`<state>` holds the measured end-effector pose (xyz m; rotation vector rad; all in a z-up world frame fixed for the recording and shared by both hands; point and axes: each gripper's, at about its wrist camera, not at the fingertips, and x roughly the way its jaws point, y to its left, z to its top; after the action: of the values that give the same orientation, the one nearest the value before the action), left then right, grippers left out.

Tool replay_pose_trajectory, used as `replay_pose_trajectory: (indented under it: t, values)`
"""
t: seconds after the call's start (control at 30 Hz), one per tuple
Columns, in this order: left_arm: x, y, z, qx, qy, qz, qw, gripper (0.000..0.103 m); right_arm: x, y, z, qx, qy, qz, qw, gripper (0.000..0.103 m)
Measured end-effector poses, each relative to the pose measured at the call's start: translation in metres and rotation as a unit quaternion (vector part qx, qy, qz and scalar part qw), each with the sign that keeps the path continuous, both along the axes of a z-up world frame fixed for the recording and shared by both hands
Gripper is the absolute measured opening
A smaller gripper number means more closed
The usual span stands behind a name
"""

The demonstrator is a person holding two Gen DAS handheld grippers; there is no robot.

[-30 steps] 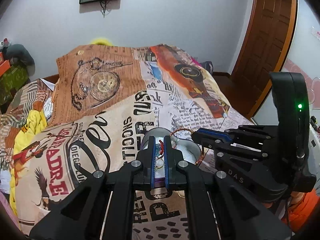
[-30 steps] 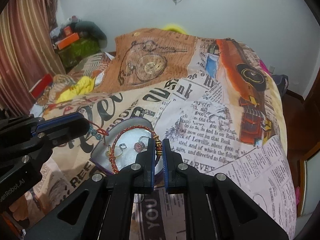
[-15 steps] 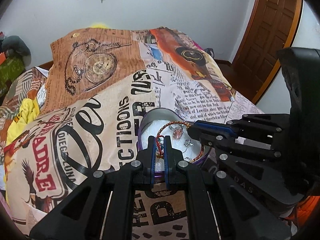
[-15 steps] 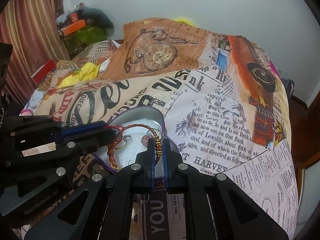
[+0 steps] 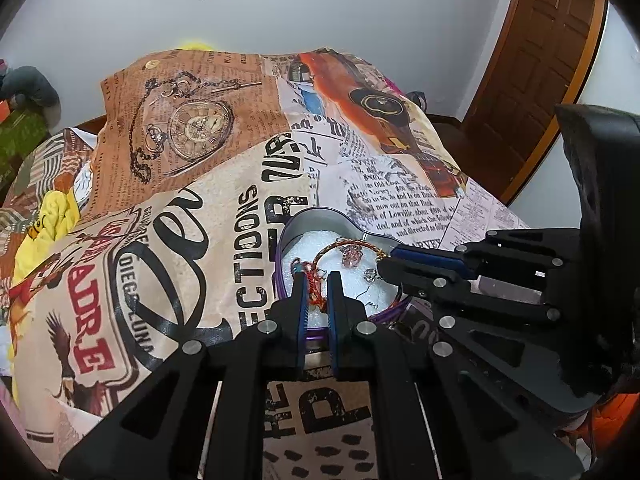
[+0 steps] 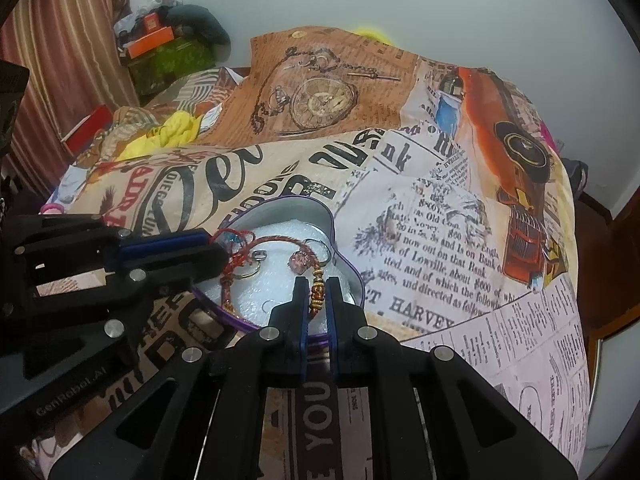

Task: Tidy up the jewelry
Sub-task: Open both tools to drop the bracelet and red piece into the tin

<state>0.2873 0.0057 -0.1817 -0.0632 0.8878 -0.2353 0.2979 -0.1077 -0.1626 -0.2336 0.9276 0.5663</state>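
Observation:
A heart-shaped tin with a purple rim and white foam lining sits on the printed bedspread. A red and gold cord bracelet stretches across it just above the foam. My left gripper is shut on the bracelet's red knotted end. My right gripper is shut on its gold beaded end. A pink gem earring, small rings and ear hooks lie on the foam. Each gripper shows in the other's view.
The newspaper-print bedspread covers the whole bed. Yellow cloth and boxes lie at the far left by a curtain. A wooden door stands at the right. A wall screen hangs above the bed.
Both grippers have lowered together with the bracelet, bringing it from above the tin's rim down close over the foam inside the tin. The tin now appears larger and nearer.

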Motion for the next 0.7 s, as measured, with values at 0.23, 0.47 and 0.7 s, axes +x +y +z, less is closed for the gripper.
replay_pose_trajectory:
  t: [0.23,0.47,0.7]
  values:
    - [-0.007,0.006,0.012,-0.003,-0.003,0.012,0.9999,0.018,-0.007,0.000,0.010,-0.006,-0.007,0.002,1.000,0.018]
    - [-0.018,0.011,0.030,-0.002,-0.020,0.018,0.9996,0.023,-0.017,-0.005,0.027,-0.003,-0.032,-0.005,0.999,0.033]
    - [-0.033,0.014,0.042,0.005,-0.030,0.023,0.9993,0.030,-0.028,-0.011,0.040,0.004,-0.044,-0.011,0.999,0.033]
